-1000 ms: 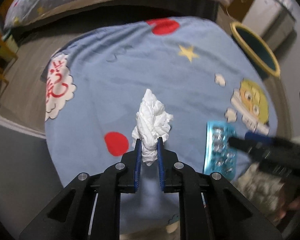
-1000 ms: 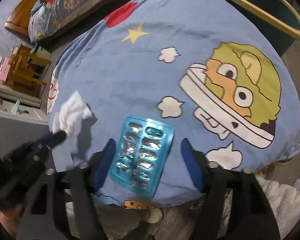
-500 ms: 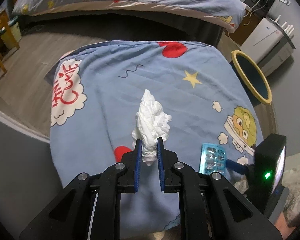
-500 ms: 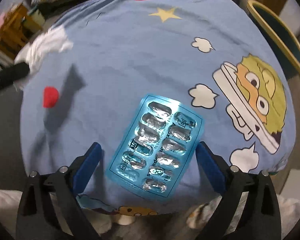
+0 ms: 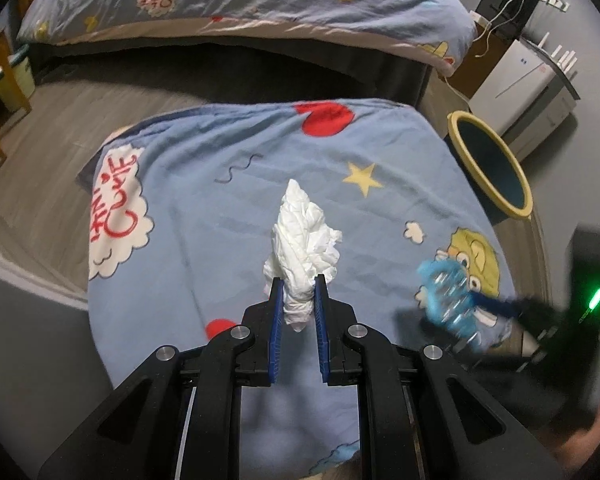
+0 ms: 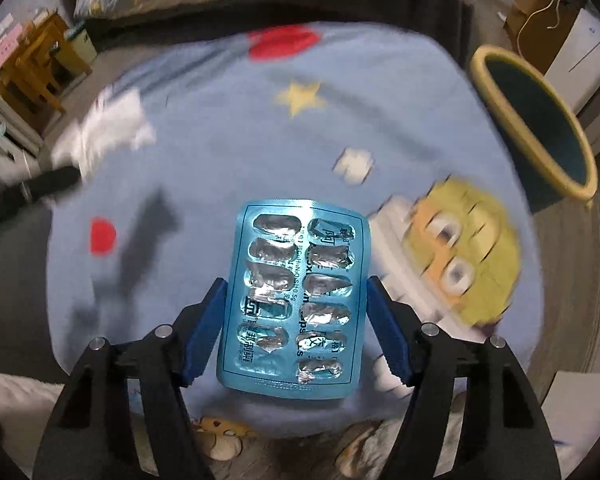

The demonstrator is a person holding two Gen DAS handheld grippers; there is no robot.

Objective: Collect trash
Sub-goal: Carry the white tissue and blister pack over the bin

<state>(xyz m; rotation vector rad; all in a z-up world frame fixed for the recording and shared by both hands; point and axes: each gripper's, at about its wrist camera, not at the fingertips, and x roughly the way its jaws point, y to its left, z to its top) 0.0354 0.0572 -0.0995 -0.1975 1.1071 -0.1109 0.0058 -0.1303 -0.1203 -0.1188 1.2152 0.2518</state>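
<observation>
Above the blue blanket [image 5: 204,216], left gripper [image 5: 297,294] fingers pinch a crumpled tissue [image 5: 304,236], while right gripper [image 6: 296,300] fingers clamp a blister pack [image 6: 296,296].

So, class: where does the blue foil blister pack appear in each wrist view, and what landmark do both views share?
Left wrist view: the blue foil blister pack is blurred at lower right, in the right tool.
Right wrist view: the pack is at centre, between the tool's blue fingers.
Shared landmark: the yellow-rimmed teal bin.

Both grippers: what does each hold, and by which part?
Left gripper pinches the crumpled tissue at its lower end. Right gripper clamps the blue blister pack across its long edges.
</observation>
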